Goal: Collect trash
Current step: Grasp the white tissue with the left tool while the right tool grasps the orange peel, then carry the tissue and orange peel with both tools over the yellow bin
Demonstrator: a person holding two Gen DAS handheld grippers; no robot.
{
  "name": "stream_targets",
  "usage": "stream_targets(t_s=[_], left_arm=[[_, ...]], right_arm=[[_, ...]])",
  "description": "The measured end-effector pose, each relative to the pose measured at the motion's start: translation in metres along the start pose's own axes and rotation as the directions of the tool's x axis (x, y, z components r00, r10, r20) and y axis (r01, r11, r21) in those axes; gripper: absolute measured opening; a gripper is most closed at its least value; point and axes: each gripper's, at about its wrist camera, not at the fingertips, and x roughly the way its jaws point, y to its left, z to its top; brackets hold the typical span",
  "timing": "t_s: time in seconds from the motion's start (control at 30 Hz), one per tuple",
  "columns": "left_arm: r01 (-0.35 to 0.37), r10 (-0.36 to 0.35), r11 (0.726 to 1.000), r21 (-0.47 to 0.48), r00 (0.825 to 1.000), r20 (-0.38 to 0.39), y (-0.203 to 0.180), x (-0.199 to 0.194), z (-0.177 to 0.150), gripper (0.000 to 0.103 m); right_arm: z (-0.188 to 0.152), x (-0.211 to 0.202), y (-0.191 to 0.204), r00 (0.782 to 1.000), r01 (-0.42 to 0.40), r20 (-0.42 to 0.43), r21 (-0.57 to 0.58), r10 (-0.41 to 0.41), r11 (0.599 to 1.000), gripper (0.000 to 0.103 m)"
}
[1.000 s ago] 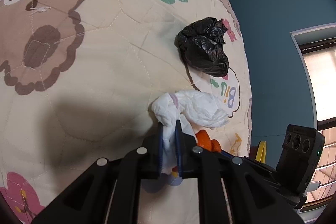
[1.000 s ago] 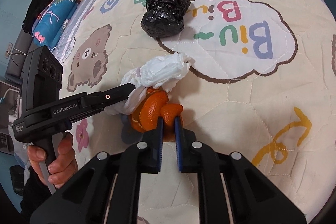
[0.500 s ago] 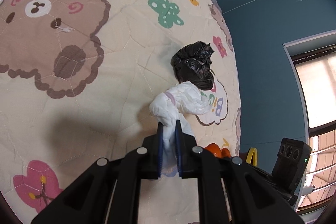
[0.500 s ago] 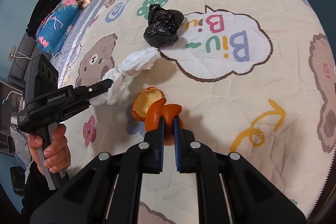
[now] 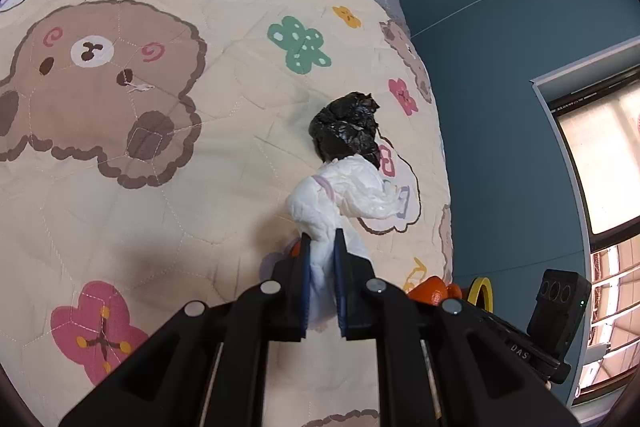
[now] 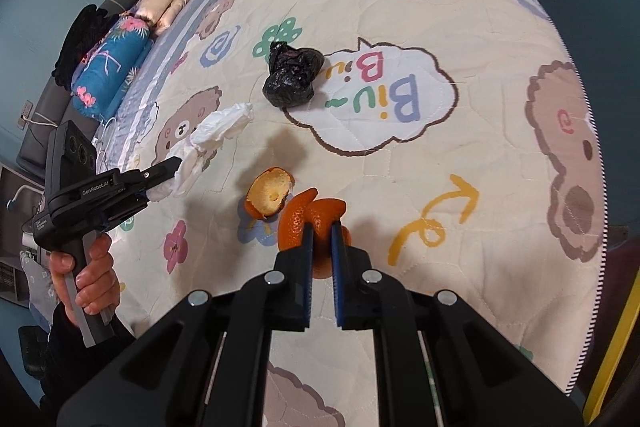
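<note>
Trash collection over a cartoon-print quilted bed [image 6: 460, 187]. Left tool [image 5: 320, 247] pinched a crumpled white tissue wad [image 5: 340, 199], soft and light, held by its trailing end clear of the quilt. Right tool [image 6: 320, 231] pinched a curled orange peel strip [image 6: 308, 215]; a second cupped peel [image 6: 268, 193] and a crumpled black plastic bag [image 6: 292, 79] lay on the bed. Peel probably tears easily; grip its thick rim.

cartoon bed quilt [image 6: 460, 187] carries black bag [image 6: 292, 79], orange peel [image 6: 267, 193].
</note>
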Motion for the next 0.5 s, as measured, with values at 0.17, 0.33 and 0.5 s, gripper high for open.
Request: stream_targets(t_s=[0.17,0.33,0.5], left_arm=[[-0.006,0.006,1.0,0.028,1.0,0.001,-0.016,-0.001,-0.006,0.009],[-0.007,0.008,0.998,0.056,1.0,-0.006,-0.033,0.002,-0.012,0.009],[-0.007,0.009,0.996,0.089,1.0,-0.021,-0.053,0.01,-0.019,0.009]], right_arm=[[-0.005,-0.017,-0.01,1.0,0.005,0.028,0.019,-0.006,1.0,0.008],[-0.01,-0.036,-0.027,0.998,0.014,0.053,0.044,-0.017,0.999,0.008],[-0.017,-0.052,-0.044,0.997,0.024,0.076,0.07,-0.029,0.997,0.008]])
